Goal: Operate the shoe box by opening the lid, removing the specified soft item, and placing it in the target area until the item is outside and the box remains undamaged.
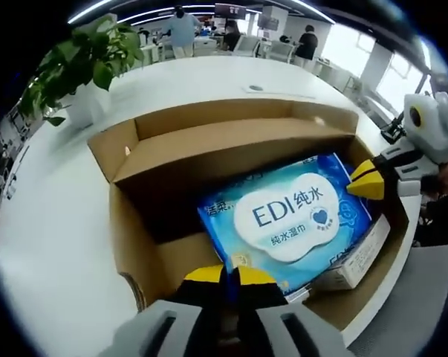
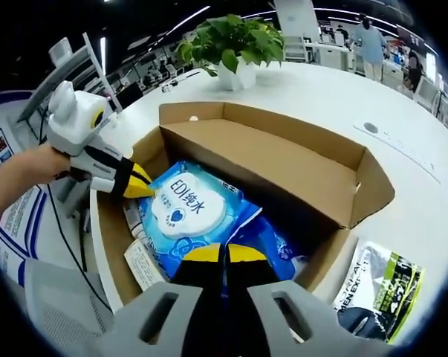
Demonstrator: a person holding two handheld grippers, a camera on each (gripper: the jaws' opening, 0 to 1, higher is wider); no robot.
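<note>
An open brown shoe box [image 1: 231,145] [image 2: 283,160] lies on a white table, its lid flap folded back. Inside lies a soft blue wet-wipes pack [image 1: 290,212] [image 2: 190,212] with a white "EDI" label. My left gripper [image 1: 229,275] is shut, its yellow tips at the pack's near edge; in the right gripper view it [image 2: 138,184] comes in from the left, held by a hand, touching the pack's corner. My right gripper [image 2: 224,253] is shut above the pack's other end; in the left gripper view it [image 1: 368,180] sits at the pack's far right corner.
A white carton [image 1: 357,260] and paper slips [image 2: 142,264] lie under the pack. A potted plant [image 1: 90,52] [image 2: 235,41] stands beyond the box. A printed packet [image 2: 380,286] lies beside the box. The table [image 1: 53,223] curves off near the box; people stand far behind.
</note>
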